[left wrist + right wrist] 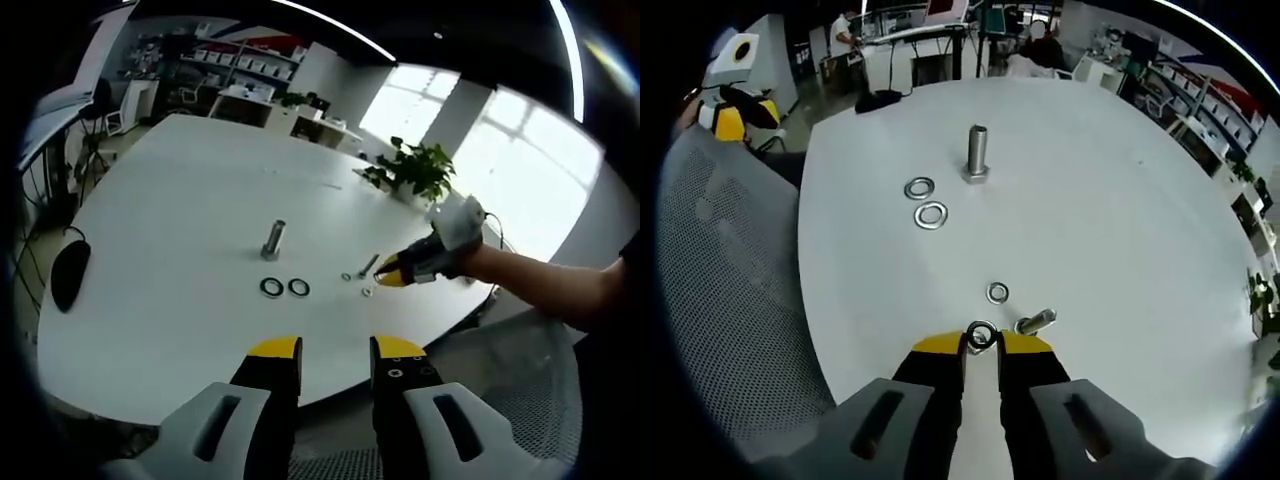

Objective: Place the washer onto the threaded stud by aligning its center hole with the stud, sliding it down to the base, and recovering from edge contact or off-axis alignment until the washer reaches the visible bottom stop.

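Washer [982, 335] clenched in my right gripper [981, 346], well short of the threaded stud [977, 153]; left gripper [334, 352] released

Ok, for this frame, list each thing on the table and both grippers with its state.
threaded stud: upright on the table, bare, no washer on it
two large washers: flat beside the stud
small washer: flat, loose
small bolt: lying on its side
right gripper: shut on washer
left gripper: open, holding nothing
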{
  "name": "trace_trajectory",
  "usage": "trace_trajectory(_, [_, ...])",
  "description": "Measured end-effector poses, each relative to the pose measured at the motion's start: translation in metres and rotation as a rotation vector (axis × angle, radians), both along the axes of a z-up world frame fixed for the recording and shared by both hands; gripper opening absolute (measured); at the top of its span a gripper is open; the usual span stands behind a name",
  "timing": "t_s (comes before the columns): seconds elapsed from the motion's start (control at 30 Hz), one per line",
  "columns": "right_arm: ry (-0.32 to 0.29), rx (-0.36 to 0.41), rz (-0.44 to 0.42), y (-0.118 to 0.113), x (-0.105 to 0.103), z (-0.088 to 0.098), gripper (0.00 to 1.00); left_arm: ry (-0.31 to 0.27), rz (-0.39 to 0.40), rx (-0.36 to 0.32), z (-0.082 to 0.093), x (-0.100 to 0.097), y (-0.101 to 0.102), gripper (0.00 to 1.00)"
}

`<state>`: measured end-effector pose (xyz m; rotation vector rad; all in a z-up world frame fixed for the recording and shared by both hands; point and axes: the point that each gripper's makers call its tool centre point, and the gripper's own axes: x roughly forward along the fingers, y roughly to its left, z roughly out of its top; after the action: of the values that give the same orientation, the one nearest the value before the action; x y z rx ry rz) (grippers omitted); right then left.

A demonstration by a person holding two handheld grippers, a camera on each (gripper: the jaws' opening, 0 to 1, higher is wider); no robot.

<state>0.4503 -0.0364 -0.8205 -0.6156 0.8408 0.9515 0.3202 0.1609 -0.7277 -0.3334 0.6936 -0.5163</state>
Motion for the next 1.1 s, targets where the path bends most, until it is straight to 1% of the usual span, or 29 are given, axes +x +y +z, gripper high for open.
trace_trajectory(0.07, [-0.016, 0.003, -0.009, -0.001, 0.003, 0.003, 0.13, 0.001, 0.002, 0.0, 0.0, 0.0, 0.0, 0.25])
trace_trajectory(0.1, [-0.04, 0.009, -0.015, -0.001, 0.007, 0.007, 0.13, 0.001, 0.003, 0.0, 0.0, 0.0, 0.001, 0.25])
trace_trajectory(0.3, [-0.108, 0.023, -0.028, -0.001, 0.017, 0.019, 0.13, 0.003, 0.003, 0.001, -0.001, 0.0, 0.001, 0.25])
trace_trajectory(0.4, [-0.155, 0.019, -0.027, -0.003, 0.023, 0.024, 0.13, 0.003, 0.005, 0.001, -0.001, 0.0, 0.001, 0.25])
trace_trajectory(0.47, [-0.175, 0.012, -0.035, -0.005, 0.027, 0.025, 0.13, 0.004, 0.005, 0.001, -0.001, 0.0, 0.001, 0.25])
trace_trajectory(0.53, [-0.179, 0.014, -0.046, -0.006, 0.029, 0.026, 0.14, 0.003, 0.006, 0.001, -0.001, 0.0, 0.001, 0.25])
trace_trajectory(0.7, [-0.177, 0.0, -0.05, -0.011, 0.03, 0.02, 0.14, 0.005, 0.006, 0.001, -0.001, 0.0, 0.001, 0.25])
trace_trajectory(0.9, [-0.18, 0.011, -0.056, -0.009, 0.033, 0.021, 0.14, 0.004, 0.008, 0.0, -0.001, 0.0, 0.001, 0.25])
trace_trajectory(1.1, [-0.18, 0.001, -0.049, -0.009, 0.033, 0.019, 0.13, 0.006, 0.01, -0.001, -0.001, 0.001, 0.002, 0.25])
